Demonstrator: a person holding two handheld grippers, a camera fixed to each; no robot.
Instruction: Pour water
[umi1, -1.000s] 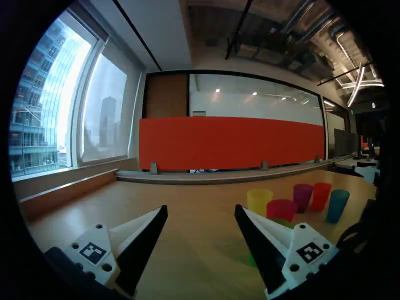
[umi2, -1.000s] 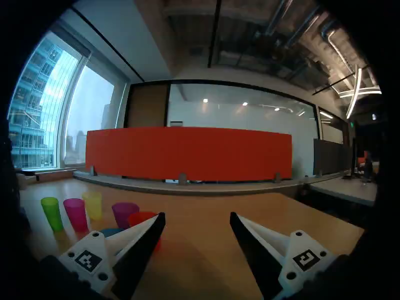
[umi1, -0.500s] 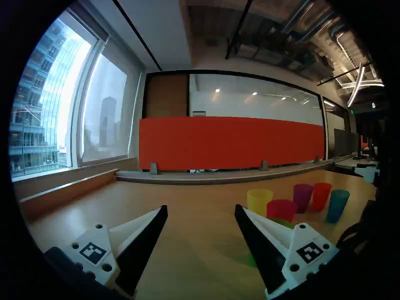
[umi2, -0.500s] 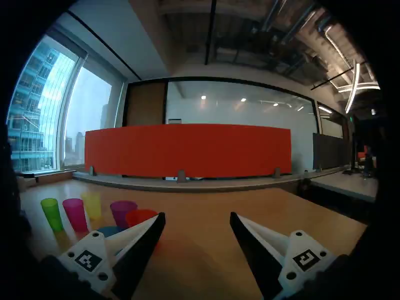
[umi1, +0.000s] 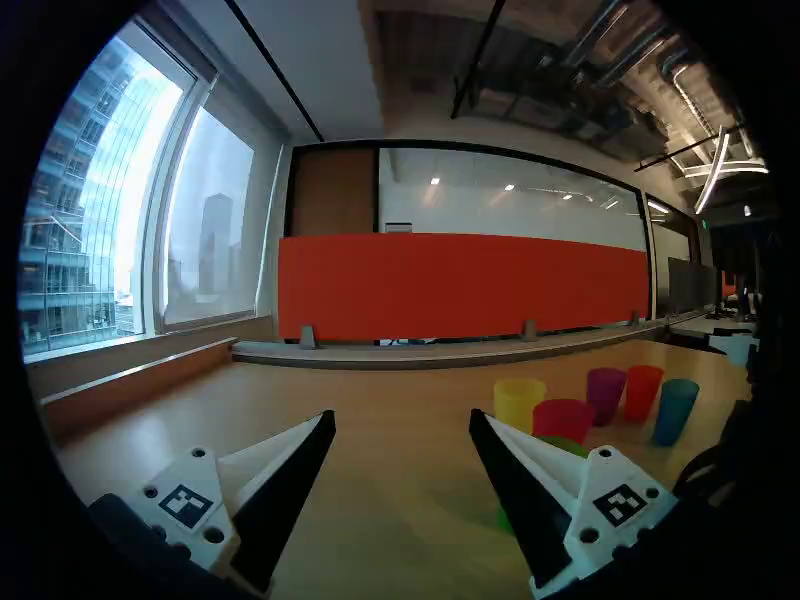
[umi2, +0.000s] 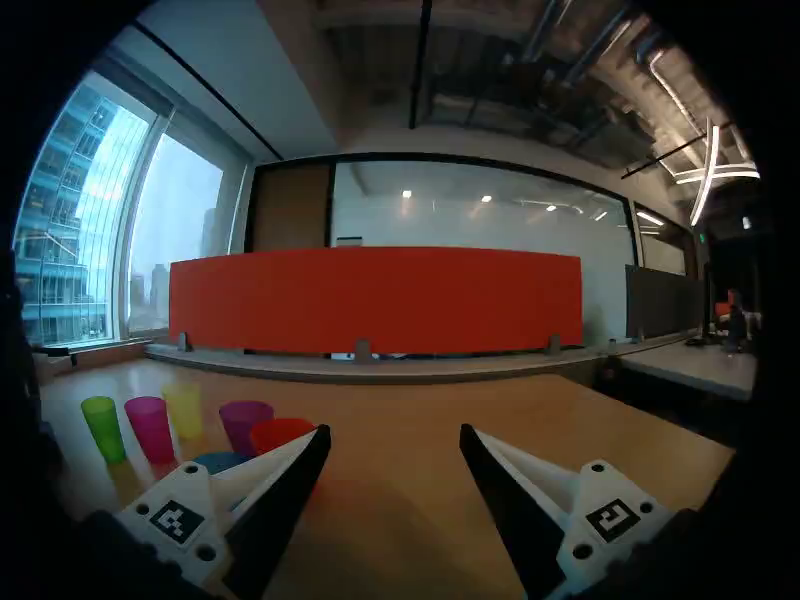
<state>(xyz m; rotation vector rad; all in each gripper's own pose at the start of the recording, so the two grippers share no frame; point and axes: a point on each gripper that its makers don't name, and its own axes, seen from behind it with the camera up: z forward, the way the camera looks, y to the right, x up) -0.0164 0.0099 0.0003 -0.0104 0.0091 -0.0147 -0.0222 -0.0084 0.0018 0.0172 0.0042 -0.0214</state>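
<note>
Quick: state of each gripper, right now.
Left gripper: open, holding nothing.
Right gripper: open, holding nothing.

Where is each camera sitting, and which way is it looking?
Left gripper view: rides on the left gripper, low over the wooden table, facing the orange divider; its own two open fingers show, with the coloured cups to the right.
Right gripper view: rides on the right gripper, also low over the table, facing the same divider; its own open fingers show, with the coloured cups to the left.
Shared: the divider, the windows, the table and the cups.
</note>
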